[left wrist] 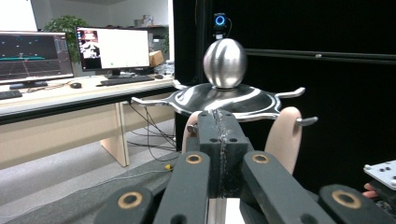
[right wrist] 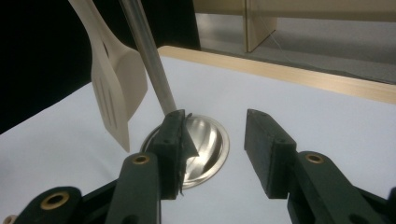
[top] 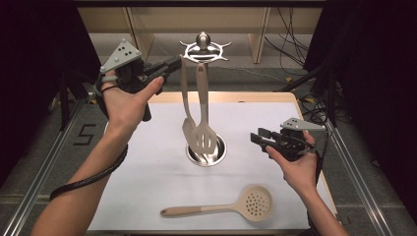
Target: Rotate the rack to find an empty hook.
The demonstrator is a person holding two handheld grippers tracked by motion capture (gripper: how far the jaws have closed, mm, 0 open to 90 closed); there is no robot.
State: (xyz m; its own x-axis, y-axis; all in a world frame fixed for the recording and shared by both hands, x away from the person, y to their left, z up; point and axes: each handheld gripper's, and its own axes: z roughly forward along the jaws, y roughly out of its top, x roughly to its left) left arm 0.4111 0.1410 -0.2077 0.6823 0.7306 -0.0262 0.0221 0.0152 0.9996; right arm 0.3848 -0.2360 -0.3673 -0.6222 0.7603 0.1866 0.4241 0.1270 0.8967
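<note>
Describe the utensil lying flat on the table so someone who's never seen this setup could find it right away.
Start at the white table and its upright metal utensil stand, where two beige utensils hang. Near the table's front edge lies a beige round-headed skimmer spoon, handle pointing left. Unlike the hanging beige slotted spatula, it lies flat and its head is dotted with small holes.

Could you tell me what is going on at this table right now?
A person is working at a steel utensil stand with two hand-held grippers. The left gripper, jaws together, is up at the stand's hooks where two beige utensils hang. The right gripper is open beside the stand's base. A skimmer lies on the table.
</note>
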